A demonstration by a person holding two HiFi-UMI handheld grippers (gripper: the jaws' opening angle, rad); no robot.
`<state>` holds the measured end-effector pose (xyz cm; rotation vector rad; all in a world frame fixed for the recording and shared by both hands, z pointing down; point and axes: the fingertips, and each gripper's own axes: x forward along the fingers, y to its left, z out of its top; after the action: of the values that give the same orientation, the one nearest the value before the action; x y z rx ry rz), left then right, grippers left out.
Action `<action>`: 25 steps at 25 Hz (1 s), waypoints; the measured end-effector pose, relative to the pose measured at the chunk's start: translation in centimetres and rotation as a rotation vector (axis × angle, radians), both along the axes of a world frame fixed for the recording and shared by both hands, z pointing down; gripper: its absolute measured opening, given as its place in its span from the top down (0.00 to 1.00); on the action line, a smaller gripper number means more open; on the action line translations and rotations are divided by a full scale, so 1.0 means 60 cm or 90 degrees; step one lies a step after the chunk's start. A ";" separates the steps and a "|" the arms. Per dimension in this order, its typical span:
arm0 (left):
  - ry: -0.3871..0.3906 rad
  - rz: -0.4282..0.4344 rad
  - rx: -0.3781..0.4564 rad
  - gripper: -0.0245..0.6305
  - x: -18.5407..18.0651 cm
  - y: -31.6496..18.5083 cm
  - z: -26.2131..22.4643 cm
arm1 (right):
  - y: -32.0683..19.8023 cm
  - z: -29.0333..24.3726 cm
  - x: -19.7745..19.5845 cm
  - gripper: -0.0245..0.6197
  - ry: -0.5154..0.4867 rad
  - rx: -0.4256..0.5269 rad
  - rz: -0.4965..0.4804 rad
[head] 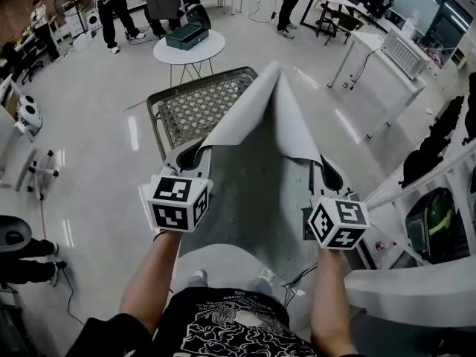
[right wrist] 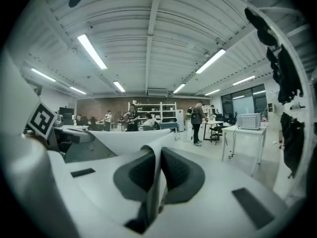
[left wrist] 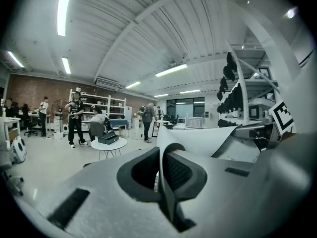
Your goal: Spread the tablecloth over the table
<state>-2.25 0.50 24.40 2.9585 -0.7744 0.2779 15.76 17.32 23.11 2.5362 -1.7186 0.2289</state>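
The grey tablecloth (head: 260, 162) hangs between my two grippers and runs forward to a folded peak over the far side of the metal mesh table (head: 192, 108). The table's left half shows bare; the cloth hides its right half. My left gripper (head: 195, 153) is shut on the cloth's near left edge. In the left gripper view the left gripper (left wrist: 161, 175) pinches a thin fold of tablecloth (left wrist: 198, 140). My right gripper (head: 329, 174) is shut on the near right edge. In the right gripper view the right gripper (right wrist: 156, 175) clamps the tablecloth (right wrist: 124, 140).
A round white table (head: 201, 52) with a dark green box (head: 186, 36) stands just behind the mesh table. A long white table (head: 375, 54) is at the back right. A white rack (head: 416, 274) with dark gear lies close on my right. People stand at the far back.
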 end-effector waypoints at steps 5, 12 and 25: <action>-0.015 -0.095 -0.007 0.95 0.020 0.016 0.006 | -0.028 0.005 0.068 0.95 -0.009 -0.008 -0.089; -0.029 -0.211 -0.010 0.95 0.015 0.047 0.007 | -0.059 0.013 0.117 0.95 -0.025 -0.010 -0.192; -0.039 -0.353 -0.009 0.95 -0.012 0.028 0.012 | -0.165 0.019 0.165 0.95 -0.018 -0.021 -0.317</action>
<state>-2.94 2.20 25.14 2.5872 -1.5348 0.3286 25.67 7.43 24.24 2.0005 -2.2572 0.2553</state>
